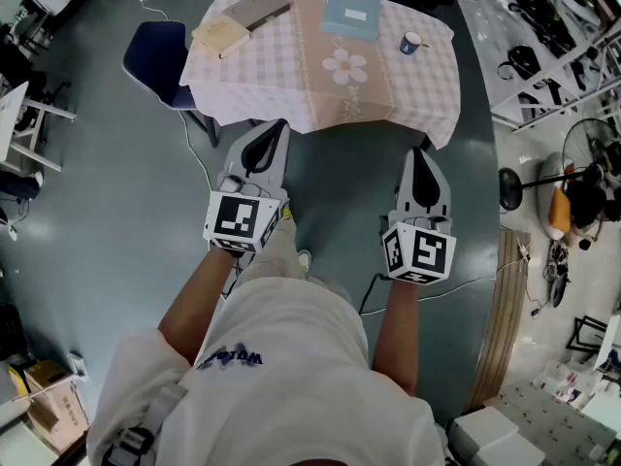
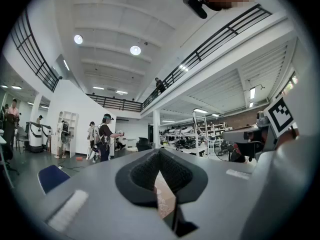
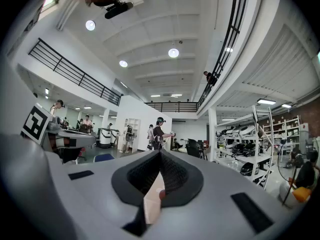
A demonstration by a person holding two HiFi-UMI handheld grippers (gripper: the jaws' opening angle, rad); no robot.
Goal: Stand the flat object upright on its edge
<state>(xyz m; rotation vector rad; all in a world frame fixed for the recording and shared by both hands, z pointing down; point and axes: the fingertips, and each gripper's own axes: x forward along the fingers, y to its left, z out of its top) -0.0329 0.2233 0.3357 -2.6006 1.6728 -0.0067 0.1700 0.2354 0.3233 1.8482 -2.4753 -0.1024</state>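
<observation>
I have both claws pressed together and carrying nothing: the left claw and right claw hang side by side over the grey floor, just short of the near edge of the counter with the pink-and-white checked cloth. I judge this a ready pose, low and clear of the cloth so nothing is nudged. The pale blue flat rectangular book lies face-down-flat at the far middle, well apart from both claws. A grey flat book overlaps a tan one at the far left, so either could be meant. A small blue-and-white mug stands right of the blue book, close enough to mind.
</observation>
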